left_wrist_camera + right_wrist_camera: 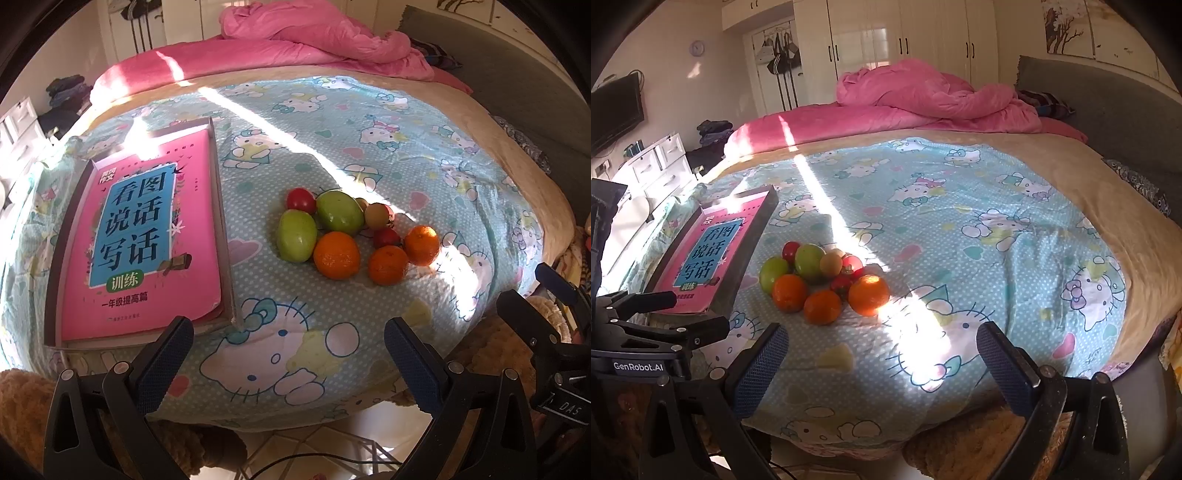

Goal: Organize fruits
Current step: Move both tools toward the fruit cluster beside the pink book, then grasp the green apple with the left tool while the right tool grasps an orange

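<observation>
Fruits (351, 236) cluster on the bed's cartoon-print sheet (369, 147), well ahead of the left tool (288, 354) and right tool (882, 354), both spread wide and empty; a pink book (147, 240) lies left.

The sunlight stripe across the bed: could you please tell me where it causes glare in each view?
Left wrist view: the stripe blows out the top of the pink book and runs diagonally behind the fruit pile, lighting the rightmost orange. Right wrist view: it washes out the sheet just right of the pile, hiding the print there.
</observation>
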`<state>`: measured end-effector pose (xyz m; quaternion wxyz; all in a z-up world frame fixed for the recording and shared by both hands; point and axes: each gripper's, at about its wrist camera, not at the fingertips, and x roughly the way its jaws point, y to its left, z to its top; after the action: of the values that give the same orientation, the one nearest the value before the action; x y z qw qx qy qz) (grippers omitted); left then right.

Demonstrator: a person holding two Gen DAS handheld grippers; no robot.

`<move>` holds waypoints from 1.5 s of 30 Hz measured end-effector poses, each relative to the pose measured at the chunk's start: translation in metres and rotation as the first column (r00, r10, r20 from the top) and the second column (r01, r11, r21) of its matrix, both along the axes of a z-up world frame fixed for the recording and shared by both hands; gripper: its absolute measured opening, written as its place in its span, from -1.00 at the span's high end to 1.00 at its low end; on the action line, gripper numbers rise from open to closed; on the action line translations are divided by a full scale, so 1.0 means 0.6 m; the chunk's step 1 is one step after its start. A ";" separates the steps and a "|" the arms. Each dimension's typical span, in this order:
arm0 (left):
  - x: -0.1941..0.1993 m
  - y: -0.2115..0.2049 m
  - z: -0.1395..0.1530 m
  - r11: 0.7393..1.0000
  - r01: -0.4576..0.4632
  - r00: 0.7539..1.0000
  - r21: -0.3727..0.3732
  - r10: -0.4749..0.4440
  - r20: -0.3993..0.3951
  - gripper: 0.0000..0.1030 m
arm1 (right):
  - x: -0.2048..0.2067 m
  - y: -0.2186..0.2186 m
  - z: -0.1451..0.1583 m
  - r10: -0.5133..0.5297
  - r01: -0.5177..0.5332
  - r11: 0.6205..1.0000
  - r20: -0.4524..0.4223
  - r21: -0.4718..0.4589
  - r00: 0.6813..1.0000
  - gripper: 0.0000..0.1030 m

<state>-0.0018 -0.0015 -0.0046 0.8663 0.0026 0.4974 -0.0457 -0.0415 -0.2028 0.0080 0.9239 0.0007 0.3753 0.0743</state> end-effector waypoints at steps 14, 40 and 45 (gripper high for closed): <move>0.031 0.007 -0.013 0.998 0.031 0.999 -0.053 -0.033 -0.038 -1.00 | 0.044 -0.016 -0.023 -0.005 0.005 1.000 -0.047 0.005 0.999 -0.99; 0.190 0.004 -0.052 0.985 0.060 0.970 -0.160 -0.095 -0.223 0.20 | 0.131 -0.019 -0.062 0.072 -0.069 0.997 -0.132 0.026 0.989 -0.99; 0.199 0.001 -0.064 0.987 0.048 0.968 -0.152 -0.083 -0.238 0.27 | 0.139 -0.017 -0.073 0.100 -0.092 0.994 -0.161 0.054 0.982 -0.87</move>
<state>0.1177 -0.0008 -0.0431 0.7947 -0.0497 0.5948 -0.1105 0.0416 -0.2130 -0.0360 0.8851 0.0102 0.4476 0.1270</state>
